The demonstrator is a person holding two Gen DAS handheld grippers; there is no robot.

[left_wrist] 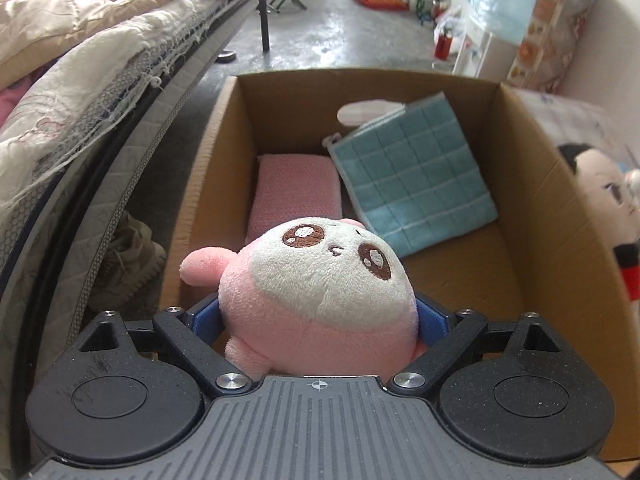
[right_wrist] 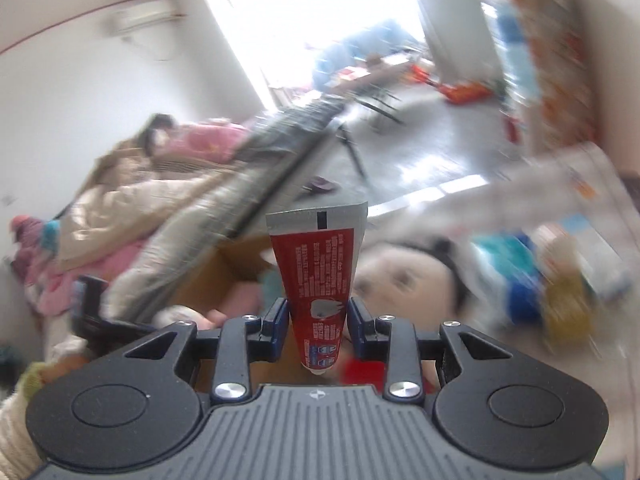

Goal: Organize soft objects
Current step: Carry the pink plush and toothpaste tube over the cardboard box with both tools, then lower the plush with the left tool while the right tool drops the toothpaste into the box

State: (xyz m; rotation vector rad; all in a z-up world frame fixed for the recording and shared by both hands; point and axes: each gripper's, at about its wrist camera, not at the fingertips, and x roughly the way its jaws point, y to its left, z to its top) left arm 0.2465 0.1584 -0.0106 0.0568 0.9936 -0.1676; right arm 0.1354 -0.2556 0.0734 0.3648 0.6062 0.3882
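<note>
My left gripper grips the plush toy directly above the box; my right gripper holds a tube.

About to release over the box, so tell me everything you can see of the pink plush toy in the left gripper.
The pink plush toy is round and fuzzy, with a cream-white face, brown embroidered eyes with white glints, a tiny stitched mouth, and stubby pink limbs. It sits face up and slightly tilted, squeezed between the left gripper's blue fingers, which press into its sides. It is held above the near end of the open cardboard box, touching nothing else visible.
</note>
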